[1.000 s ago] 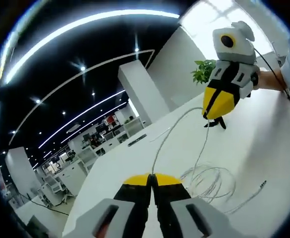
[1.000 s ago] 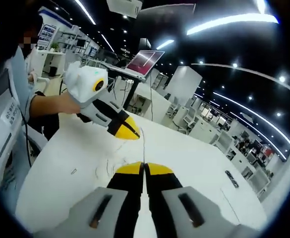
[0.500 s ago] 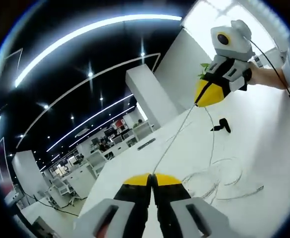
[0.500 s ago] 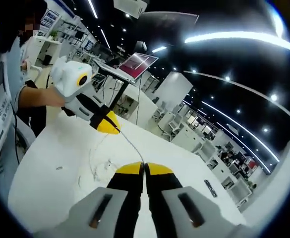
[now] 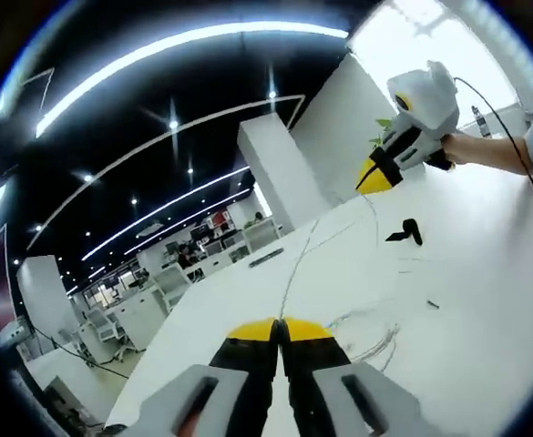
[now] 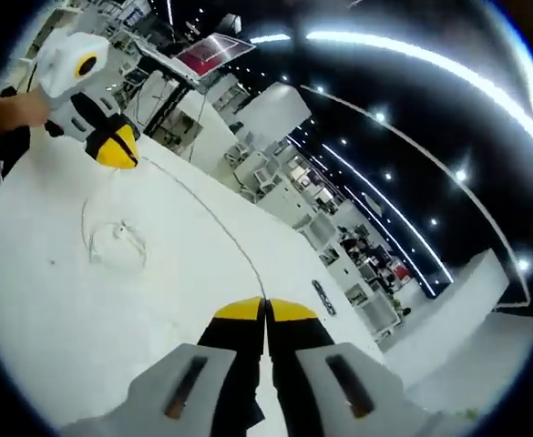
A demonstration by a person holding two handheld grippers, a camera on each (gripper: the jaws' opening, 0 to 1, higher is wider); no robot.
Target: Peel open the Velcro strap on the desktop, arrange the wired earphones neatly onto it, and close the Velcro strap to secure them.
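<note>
White tabletop (image 5: 485,300) below, both grippers (image 5: 280,326) (image 6: 264,308) clamp the earphone cable (image 6: 207,211), so I'd keep it taut while coiling evenly.

Open office under ceiling light strips (image 5: 157,45), white pillar (image 5: 275,173), distant desks (image 6: 339,237).

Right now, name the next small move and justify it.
Probably bring the two grippers together and lower the earphone cable toward the Velcro strap. The left gripper and right gripper each pinch it, stretched between them above the table.

No text, label or number seems legible in either view.
</note>
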